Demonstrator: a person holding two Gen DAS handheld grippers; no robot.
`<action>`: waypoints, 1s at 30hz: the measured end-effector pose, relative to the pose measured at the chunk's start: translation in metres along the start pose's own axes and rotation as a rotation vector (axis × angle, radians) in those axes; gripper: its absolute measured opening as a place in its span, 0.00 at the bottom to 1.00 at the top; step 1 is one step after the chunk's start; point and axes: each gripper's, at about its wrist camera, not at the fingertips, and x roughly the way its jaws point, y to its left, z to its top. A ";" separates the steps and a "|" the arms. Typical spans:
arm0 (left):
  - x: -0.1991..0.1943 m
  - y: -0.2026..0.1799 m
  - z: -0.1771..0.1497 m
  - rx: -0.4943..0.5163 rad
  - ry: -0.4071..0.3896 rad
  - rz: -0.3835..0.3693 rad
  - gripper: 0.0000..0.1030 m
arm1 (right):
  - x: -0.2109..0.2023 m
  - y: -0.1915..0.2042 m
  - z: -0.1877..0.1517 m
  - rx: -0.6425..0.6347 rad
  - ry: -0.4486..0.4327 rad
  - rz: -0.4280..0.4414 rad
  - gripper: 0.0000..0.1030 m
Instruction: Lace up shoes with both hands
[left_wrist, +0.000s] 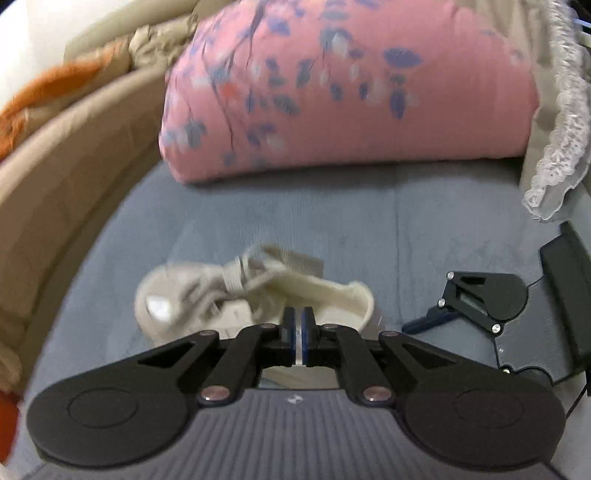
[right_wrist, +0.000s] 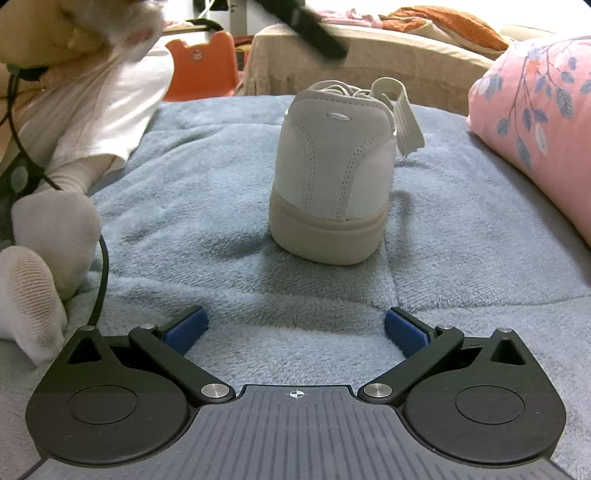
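On my feeds the pale beige low-top sneaker with a thick rubber sole (right_wrist: 328, 170) stands upright on the grey-blue fleece blanket (right_wrist: 461, 229), heel toward my right gripper (right_wrist: 295, 334), whose blue-padded fingers (right_wrist: 186, 330) are spread wide with nothing between them. My left gripper (left_wrist: 298, 334) is pressed together just above the shoe's collar; whether it pinches anything I cannot tell. That view is blurred, so the flat off-white laces (right_wrist: 400, 110) smear together there. A pink floral cushion (left_wrist: 347, 92) lies behind.
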 end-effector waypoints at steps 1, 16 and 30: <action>0.007 0.002 -0.003 -0.030 0.012 -0.001 0.08 | 0.000 0.000 0.000 0.000 0.000 0.000 1.00; 0.026 0.027 0.016 -0.388 -0.030 0.043 0.12 | -0.001 0.000 0.000 0.000 0.000 0.000 1.00; 0.042 0.032 0.023 -0.421 -0.037 0.038 0.07 | -0.001 0.000 0.000 0.000 0.001 -0.001 1.00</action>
